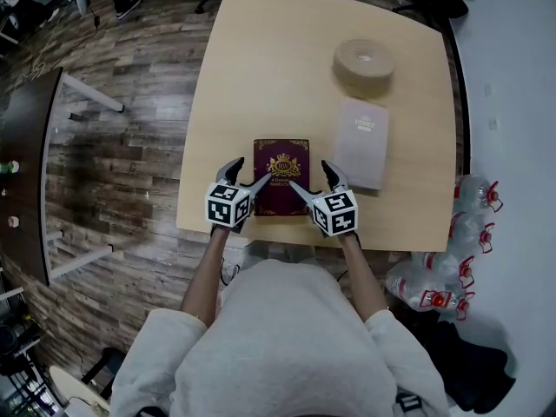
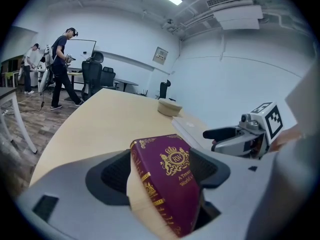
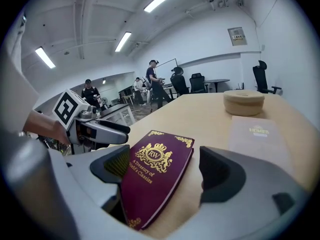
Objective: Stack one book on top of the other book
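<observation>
Maroon with gold tooling, the near book (image 1: 281, 176) lay flat on the table (image 1: 261, 76) close to its front edge, its long axis running away from the person and its banded spine toward the left. The left gripper (image 1: 248, 174) stood at the book's near left corner and the right gripper (image 1: 313, 179) at its near right corner. Both pairs of jaws were spread wide, each with a corner of the book between them, and no pad pressed on the cover. The grey book (image 1: 362, 142) lay to the right and a little farther off, roughly parallel and nearer the right hand, so the lift would probably have to carry rightward and away. A tape roll (image 1: 363, 62) sat beyond it. The maroon cover bore a crowned "RW" crest and "A Treasury of World's Classics". The grey cover's small gold title could not be read with certainty.
</observation>
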The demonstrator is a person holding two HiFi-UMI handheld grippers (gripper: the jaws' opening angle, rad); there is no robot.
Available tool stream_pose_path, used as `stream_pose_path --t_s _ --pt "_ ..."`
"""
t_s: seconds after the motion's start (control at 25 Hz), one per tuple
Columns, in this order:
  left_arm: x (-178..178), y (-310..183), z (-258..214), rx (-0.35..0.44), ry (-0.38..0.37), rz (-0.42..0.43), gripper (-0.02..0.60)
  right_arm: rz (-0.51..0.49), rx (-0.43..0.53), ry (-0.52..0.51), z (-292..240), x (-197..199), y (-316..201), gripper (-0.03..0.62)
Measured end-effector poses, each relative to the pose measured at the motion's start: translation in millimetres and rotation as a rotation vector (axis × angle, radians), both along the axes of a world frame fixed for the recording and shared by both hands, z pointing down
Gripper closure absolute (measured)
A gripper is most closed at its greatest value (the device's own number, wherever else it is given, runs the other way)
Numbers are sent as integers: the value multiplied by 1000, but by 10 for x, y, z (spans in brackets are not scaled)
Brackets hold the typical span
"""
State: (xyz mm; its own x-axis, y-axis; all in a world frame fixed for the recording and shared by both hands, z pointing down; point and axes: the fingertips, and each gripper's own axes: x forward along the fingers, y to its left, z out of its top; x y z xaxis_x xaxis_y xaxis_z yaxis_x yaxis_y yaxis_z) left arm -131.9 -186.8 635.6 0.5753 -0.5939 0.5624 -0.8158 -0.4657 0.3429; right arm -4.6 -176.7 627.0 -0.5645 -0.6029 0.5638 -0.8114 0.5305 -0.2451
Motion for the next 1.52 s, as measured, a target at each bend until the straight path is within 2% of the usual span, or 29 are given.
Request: stream_pose_path --t_s 0.44,0.76,1.52 --pt "7 93 279 -75 -6 10 217 -12 -91 0 292 -30 72 171" --pt "38 116 334 -97 12 10 215 -43 -163 -7 473 -103 189 168" --pt "122 263 584 -192 29 46 212 -53 -252 -36 712 -237 361 164"
